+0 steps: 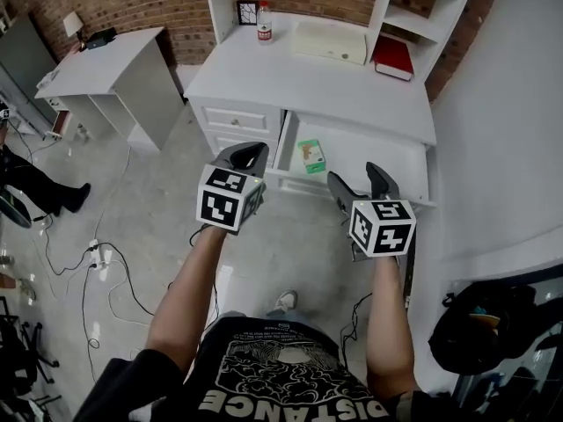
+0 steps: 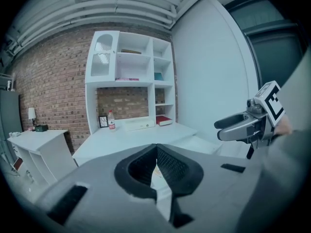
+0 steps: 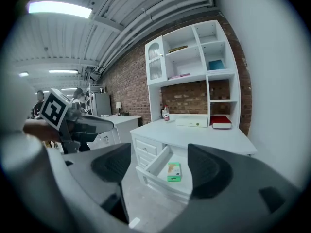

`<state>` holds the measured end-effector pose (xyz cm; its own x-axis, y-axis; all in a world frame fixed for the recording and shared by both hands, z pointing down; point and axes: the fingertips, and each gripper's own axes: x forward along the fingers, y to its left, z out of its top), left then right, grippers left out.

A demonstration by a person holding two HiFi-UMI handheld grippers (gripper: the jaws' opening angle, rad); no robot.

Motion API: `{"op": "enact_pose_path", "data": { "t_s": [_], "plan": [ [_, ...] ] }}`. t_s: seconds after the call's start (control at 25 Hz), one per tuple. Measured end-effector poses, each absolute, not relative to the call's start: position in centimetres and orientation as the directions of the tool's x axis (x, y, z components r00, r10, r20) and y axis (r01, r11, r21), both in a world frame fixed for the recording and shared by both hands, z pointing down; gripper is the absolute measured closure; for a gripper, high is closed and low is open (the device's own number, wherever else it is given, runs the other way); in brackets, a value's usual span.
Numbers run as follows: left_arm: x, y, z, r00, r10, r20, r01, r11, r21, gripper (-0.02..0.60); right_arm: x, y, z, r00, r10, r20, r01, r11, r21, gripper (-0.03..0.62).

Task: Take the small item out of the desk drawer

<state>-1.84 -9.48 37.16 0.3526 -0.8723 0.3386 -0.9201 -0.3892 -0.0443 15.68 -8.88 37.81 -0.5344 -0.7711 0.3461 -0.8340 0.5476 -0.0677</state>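
One drawer (image 1: 374,152) is pulled open on the white counter (image 1: 264,77). All we can see in it is a small green box (image 1: 311,156), lying flat just beside the drawer's left wall. The rest of the drawer floor looks bare white. Two smaller drawers (image 1: 236,120) to the left of it are closed.

Our left gripper (image 1: 250,152) hangs over the floor in front of those closed drawers, short of the open one. Its fingers (image 2: 172,166) are pressed together with nothing between them. Our right gripper (image 1: 355,174) sits in front of the open drawer with its fingers (image 3: 206,168) spread apart and clamped on nothing. In the right gripper view the green box shows through the gap, well clear of both fingers.

Up on the counter top there's a bottle (image 1: 264,22) with a red label next to a small picture frame (image 1: 247,11), then a flat white box (image 1: 331,42). A red book (image 1: 393,56) lies in the shelf unit's bottom cubby.
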Motion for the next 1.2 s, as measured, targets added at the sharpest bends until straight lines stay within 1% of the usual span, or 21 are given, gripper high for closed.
{"op": "enact_pose_path", "data": {
  "t_s": [0.24, 0.52, 0.68, 1.2],
  "plan": [
    [-1.2, -10.6, 37.5, 0.34, -0.875, 0.346, -0.923, -0.381, -0.058, 0.574, 16.2, -10.7, 38.5, -0.549, -0.749, 0.371, -0.819, 0.571, -0.06, 0.218],
    [-2.5, -12.7, 37.9, 0.322, -0.888, 0.328, -0.932, -0.359, -0.056, 0.574, 14.5, -13.1, 39.9, -0.574, -0.712, 0.404, -0.792, 0.608, -0.055, 0.198],
    [-3.0, -13.9, 39.7, 0.317, -0.887, 0.336, -0.935, -0.351, -0.045, 0.574, 13.5, -14.5, 41.8, -0.585, -0.678, 0.446, -0.777, 0.626, -0.067, 0.177],
    [-6.0, -20.3, 44.7, 0.332, -0.864, 0.378, -0.932, -0.362, -0.009, 0.574, 9.7, -21.4, 48.3, -0.552, -0.581, 0.598, -0.757, 0.649, -0.069, 0.169]
  ]
}}
